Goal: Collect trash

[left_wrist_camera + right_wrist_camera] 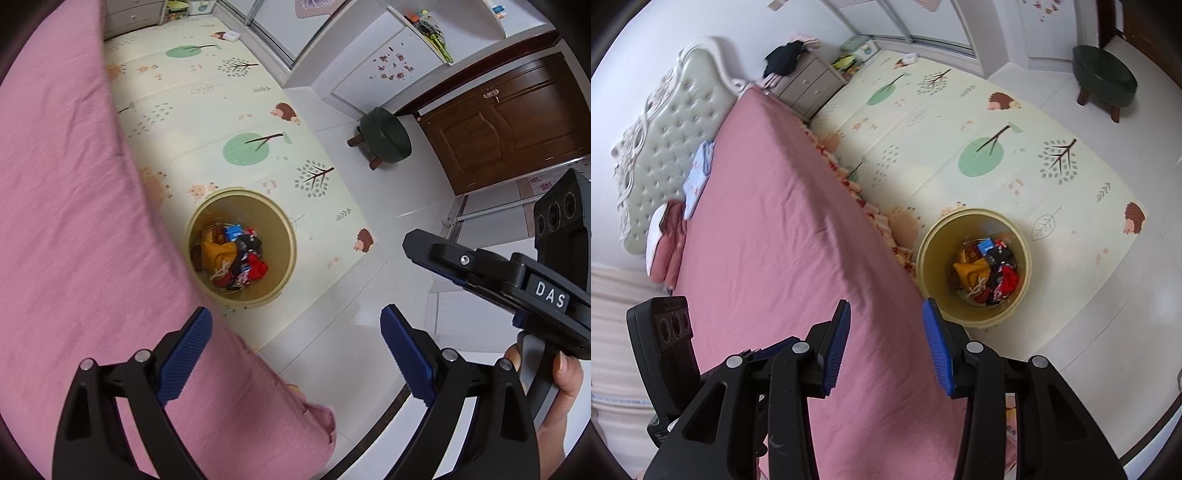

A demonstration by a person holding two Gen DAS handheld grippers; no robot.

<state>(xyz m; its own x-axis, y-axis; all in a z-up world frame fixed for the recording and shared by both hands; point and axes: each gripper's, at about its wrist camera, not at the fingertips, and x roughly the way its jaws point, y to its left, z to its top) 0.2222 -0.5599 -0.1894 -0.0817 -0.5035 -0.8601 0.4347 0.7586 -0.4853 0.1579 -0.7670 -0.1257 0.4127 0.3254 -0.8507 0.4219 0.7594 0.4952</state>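
Pink bedsheet (74, 221) fills the left, with the left gripper (295, 350) spread wide and empty over its edge. Right of the bed, on the play mat (960, 122), stands the yellow trash bin (975, 218), wrappers (990, 269) inside. Ahead and below, it lies just right of the right gripper (886, 343), which is nearer, parted and holding nothing.

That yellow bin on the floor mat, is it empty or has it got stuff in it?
Partly filled. The yellow bin stands upright with no lid, and colourful wrappers cover its bottom, well below the rim.
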